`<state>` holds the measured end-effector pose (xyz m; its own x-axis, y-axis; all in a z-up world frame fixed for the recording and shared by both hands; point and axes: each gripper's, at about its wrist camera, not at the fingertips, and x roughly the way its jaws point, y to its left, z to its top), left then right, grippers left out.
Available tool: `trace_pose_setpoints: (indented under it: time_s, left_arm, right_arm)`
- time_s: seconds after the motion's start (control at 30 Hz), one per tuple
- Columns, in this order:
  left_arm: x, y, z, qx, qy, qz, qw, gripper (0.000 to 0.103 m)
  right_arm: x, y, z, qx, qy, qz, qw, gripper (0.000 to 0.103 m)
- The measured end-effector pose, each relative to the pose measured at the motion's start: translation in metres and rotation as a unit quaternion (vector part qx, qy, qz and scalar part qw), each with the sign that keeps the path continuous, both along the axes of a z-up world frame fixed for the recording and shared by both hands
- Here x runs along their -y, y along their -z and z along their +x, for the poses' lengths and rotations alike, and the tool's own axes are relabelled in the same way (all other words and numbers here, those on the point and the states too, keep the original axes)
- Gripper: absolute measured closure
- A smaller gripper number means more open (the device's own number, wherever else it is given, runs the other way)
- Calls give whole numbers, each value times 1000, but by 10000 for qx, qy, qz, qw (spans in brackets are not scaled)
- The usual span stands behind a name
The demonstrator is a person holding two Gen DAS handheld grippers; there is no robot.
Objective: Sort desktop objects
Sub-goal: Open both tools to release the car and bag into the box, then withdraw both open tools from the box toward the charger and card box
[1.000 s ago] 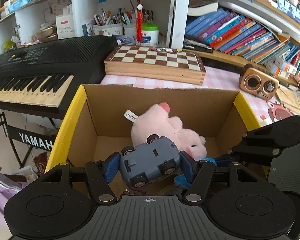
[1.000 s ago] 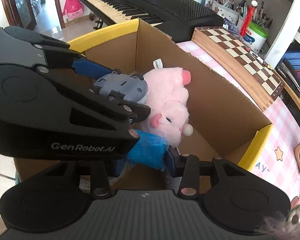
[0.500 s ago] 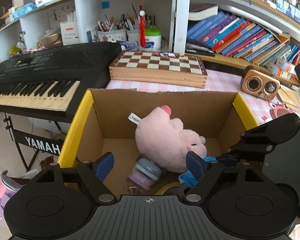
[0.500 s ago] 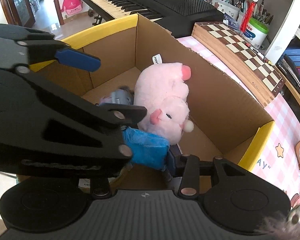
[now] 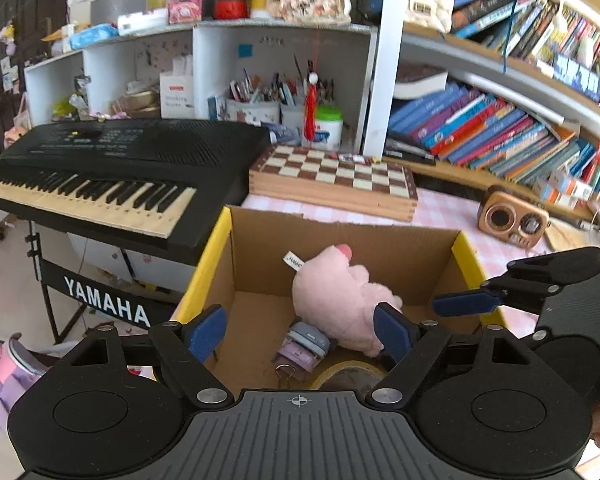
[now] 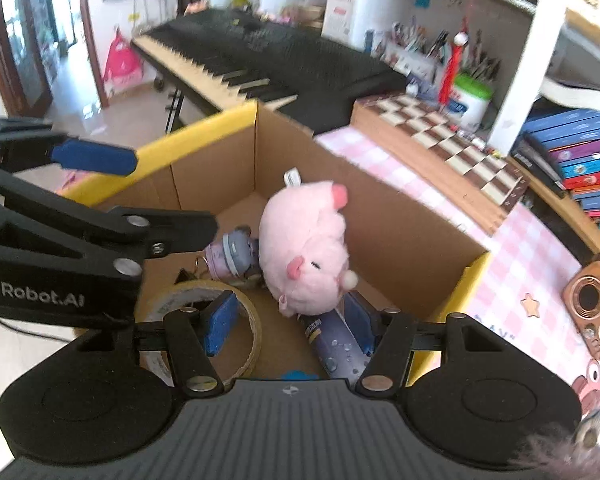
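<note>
The left gripper (image 5: 300,332) hangs above the open cardboard box (image 5: 342,244) with its blue-padded fingers (image 5: 208,330) spread wide and nothing between them. A second ago those fingers were clamped on a small grey toy car; half a second ago they had already parted and the car was dropping. The toy car (image 5: 306,342) now lies on the box floor, tipped on its side, touching the lower flank of a pink plush pig (image 5: 340,302) that fills the middle of the box.

The right gripper (image 6: 288,324) hovers over the near side of the same box, its fingers also wide apart. It held something blue a second ago; now it holds nothing. Between and just below its fingers lies a grey-blue tube (image 6: 338,346), one end tucked under the pig. A roll of tan tape (image 6: 204,320) lies flat in the near left corner of the box floor, just beside the car.

The box has yellow-edged flaps and stands at the left edge of a table (image 5: 452,210) covered in pink checked cloth. Further back on the table are a wooden chessboard (image 5: 334,178) and, toward the right edge, a small wooden radio (image 5: 512,222). A black keyboard (image 5: 112,168) stands off the table's left side.

Both drops look finished, so both grippers seem free to fetch another loose item.
</note>
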<state>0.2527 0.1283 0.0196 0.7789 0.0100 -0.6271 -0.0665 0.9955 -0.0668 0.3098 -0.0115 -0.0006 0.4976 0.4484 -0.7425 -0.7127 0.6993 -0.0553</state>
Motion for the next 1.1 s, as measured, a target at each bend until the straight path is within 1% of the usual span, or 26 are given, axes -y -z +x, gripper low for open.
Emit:
trace_pose_setpoints:
  time_s: [0.13, 0.3, 0.4, 0.53, 0.73, 0.97, 1.1]
  left_arm:
    - [0, -11, -18, 216, -37, -39, 9998, 15]
    - [2, -22, -43, 463, -45, -55, 9989, 14]
    - [2, -29, -59, 606, -85, -34, 9981, 12]
    - [1, -35, -81, 786, -200, 30, 9967, 9]
    - [-1, -39, -111, 897, -291, -2, 9955, 9]
    - [2, -38, -145, 930, -271, -35, 9953, 8]
    - [3, -36, -163, 934, -279, -36, 9952, 8]
  right_arm:
    - [14, -17, -16, 260, 213, 209, 9992, 46]
    - [31, -33, -37, 591, 557, 443, 9957, 45]
    - [43, -41, -51, 795, 853, 589, 9914, 42]
    - [59, -47, -70, 1003, 1297, 788, 9833, 42]
    - [80, -50, -104, 1126, 1764, 920, 9735, 42]
    - [97, -46, -145, 1140, 2087, 938, 9668, 41]
    - [106, -41, -168, 1169, 2317, 984, 9607, 39]
